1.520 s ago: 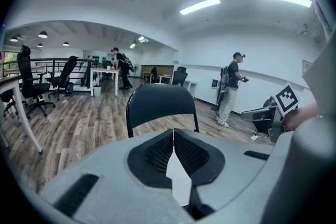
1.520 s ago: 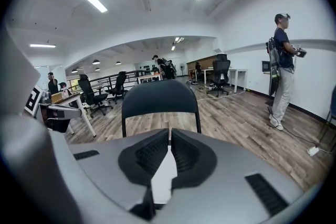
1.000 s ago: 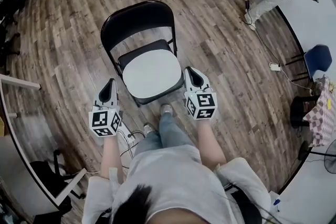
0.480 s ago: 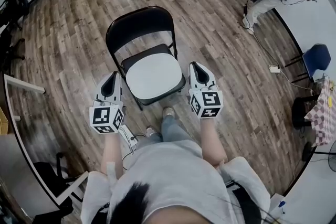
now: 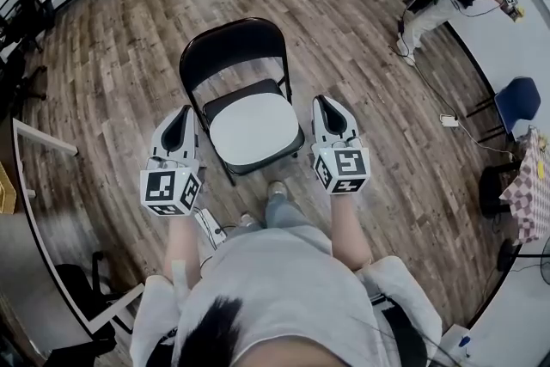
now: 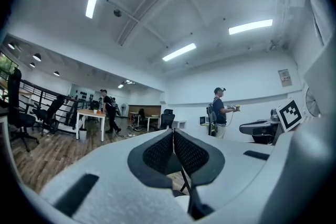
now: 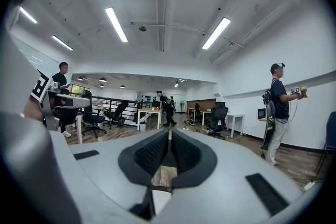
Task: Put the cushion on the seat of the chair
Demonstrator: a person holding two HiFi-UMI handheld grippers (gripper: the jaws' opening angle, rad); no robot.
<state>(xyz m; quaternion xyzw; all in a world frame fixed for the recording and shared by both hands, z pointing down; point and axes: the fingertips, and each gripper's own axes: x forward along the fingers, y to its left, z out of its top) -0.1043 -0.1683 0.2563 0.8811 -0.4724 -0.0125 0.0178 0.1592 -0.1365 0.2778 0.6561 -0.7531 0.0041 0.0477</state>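
No legible text anywhere; small wall sign (image 6: 285, 77) perhaps printed, too blurred for reading.

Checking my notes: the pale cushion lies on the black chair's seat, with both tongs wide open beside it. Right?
No: the left tongs and right tongs are shut, as both gripper views show. The cushion does lie on the chair seat.
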